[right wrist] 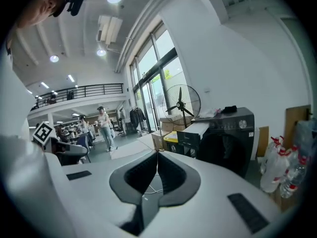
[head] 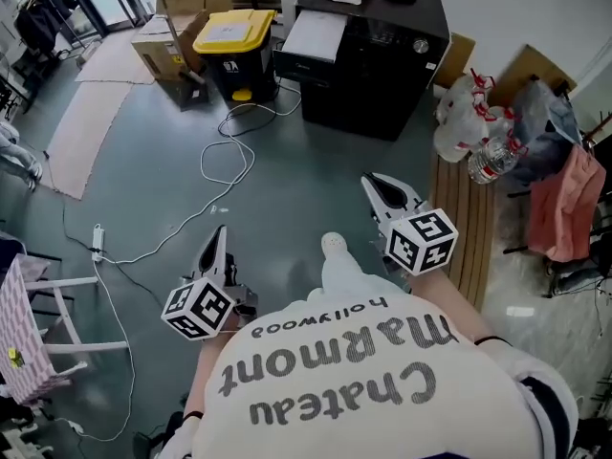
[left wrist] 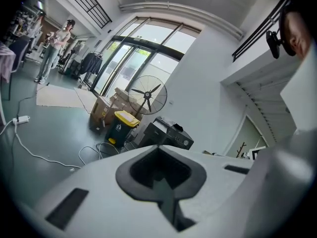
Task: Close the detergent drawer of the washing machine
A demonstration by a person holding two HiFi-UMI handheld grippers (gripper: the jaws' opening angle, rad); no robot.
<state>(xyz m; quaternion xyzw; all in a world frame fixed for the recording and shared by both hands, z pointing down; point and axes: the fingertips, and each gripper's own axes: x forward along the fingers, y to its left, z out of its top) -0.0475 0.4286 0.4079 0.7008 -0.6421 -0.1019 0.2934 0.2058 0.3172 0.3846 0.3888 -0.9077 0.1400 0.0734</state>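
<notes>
The black washing machine (head: pixel 373 51) stands at the far side of the floor, well ahead of both grippers. Its pale detergent drawer (head: pixel 311 34) sticks out from the upper left of its front. In the right gripper view the washing machine (right wrist: pixel 230 138) and the open drawer (right wrist: pixel 198 130) lie ahead to the right, and in the left gripper view the machine (left wrist: pixel 166 135) is small and distant. My left gripper (head: pixel 218 242) is shut and empty, low at the left. My right gripper (head: pixel 382 191) is also shut and empty, pointing toward the machine. Neither touches anything.
A yellow-lidded bin (head: pixel 234 41) and cardboard boxes (head: pixel 167 51) stand left of the machine. White cables (head: pixel 225 151) run across the floor between me and it. Plastic bottles (head: pixel 473 127) and a wooden pallet (head: pixel 469 218) lie at the right, a white chair (head: pixel 57 323) at the left.
</notes>
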